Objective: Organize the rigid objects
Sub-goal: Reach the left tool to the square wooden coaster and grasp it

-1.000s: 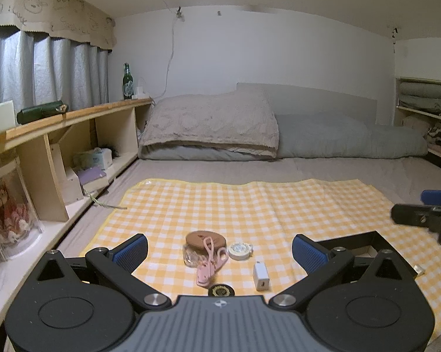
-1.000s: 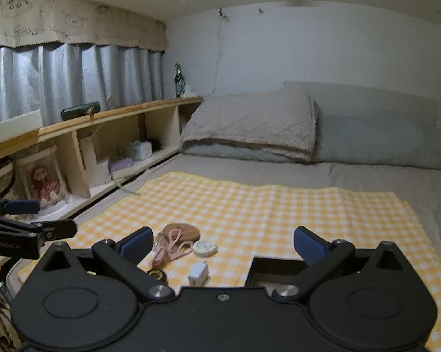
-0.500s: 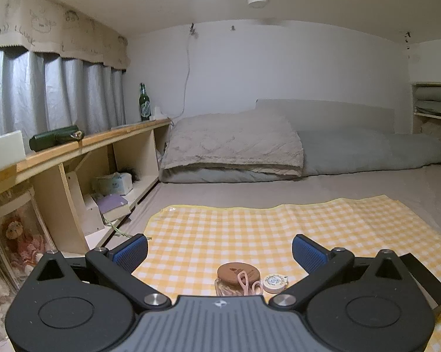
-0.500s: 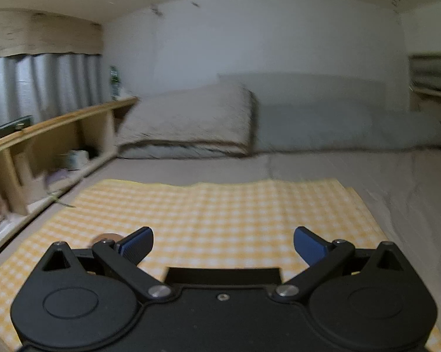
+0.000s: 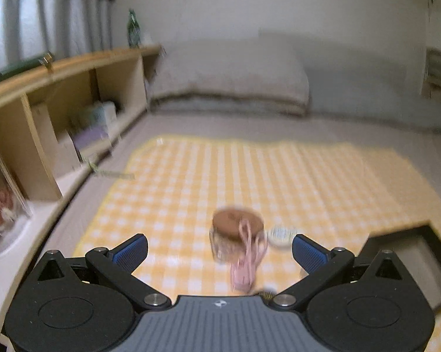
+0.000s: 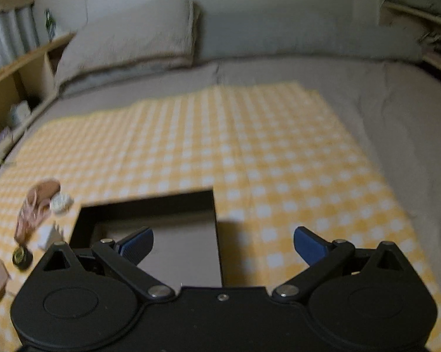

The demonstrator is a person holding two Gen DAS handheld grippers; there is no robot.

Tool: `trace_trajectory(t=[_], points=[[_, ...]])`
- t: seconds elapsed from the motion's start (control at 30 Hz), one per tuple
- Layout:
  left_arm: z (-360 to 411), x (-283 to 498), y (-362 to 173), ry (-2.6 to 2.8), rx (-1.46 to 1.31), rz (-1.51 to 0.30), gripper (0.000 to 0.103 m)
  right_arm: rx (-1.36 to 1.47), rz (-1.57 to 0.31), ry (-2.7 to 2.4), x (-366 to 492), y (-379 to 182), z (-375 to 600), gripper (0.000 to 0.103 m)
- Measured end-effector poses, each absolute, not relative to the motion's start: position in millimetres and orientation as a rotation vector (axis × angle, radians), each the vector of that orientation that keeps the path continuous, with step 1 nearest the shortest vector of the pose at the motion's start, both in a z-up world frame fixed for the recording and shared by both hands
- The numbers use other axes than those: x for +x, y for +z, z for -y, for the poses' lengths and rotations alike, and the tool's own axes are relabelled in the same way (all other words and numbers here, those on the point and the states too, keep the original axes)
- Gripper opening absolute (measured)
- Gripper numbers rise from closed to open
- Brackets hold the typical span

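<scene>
Checked cloth (image 6: pixel 249 135) beneath empty claws

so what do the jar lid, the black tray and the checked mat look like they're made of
Jar lid: probably cork or wood, going by its matte brown top; blur leaves it open. The jar beneath looks like clear glass or plastic.
Black tray: seemingly rigid board or plastic, with straight matte black walls and a grey floor.
Checked mat: thin woven-looking cloth or coated sheet lying flat, with a faint fold line.
</scene>
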State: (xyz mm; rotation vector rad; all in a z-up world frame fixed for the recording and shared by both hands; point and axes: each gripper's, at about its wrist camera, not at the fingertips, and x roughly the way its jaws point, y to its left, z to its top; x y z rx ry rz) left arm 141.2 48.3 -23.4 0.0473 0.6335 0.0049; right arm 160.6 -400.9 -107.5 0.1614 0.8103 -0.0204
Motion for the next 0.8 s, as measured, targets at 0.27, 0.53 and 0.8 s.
trace_trajectory(t=[0.27,0.53,0.8], points=[[-60.0,154.4,-70.3,-0.048,0.158,-0.803,0.103,0.085,-0.955,0.032,181.8,-140.4,391.1,0.079],[-73.3,158.3,-98.5,-0.126,0.142,-0.938,0.103,0.105,-1.064,0.071,191.8,-156.2,386.9,0.018],[-66.5,163.0,-125.2,-0.198,0.223,-1.024,0.103,0.039,-1.073,0.048,189.6,-153.9,381.3,0.003]])
